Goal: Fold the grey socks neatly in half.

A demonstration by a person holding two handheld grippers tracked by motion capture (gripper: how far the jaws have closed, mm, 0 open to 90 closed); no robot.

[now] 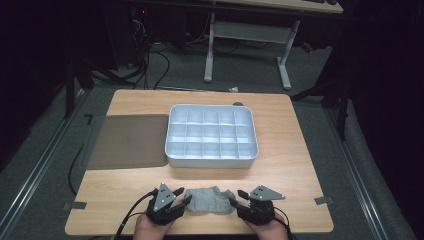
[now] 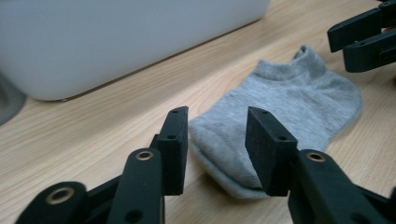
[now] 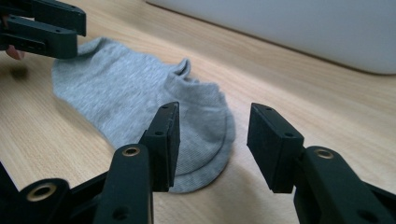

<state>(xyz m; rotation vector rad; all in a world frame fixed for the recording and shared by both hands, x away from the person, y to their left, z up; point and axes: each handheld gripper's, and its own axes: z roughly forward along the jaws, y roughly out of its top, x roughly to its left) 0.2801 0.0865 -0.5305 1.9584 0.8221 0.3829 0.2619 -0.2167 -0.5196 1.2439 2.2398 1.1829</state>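
Near the table's (image 1: pixel 125 200) front edge, the left gripper (image 1: pixel 186 201) and right gripper (image 1: pixel 233 201) stood with jaws parted, gripping nothing, at either end of the grey sock (image 1: pixel 209 200).

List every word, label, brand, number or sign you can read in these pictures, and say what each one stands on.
None: no readable text stands on anything.
The grey sock, the white divided tray, the grey mat, the wooden table and both grippers, left and right, bear no lettering, label or number.
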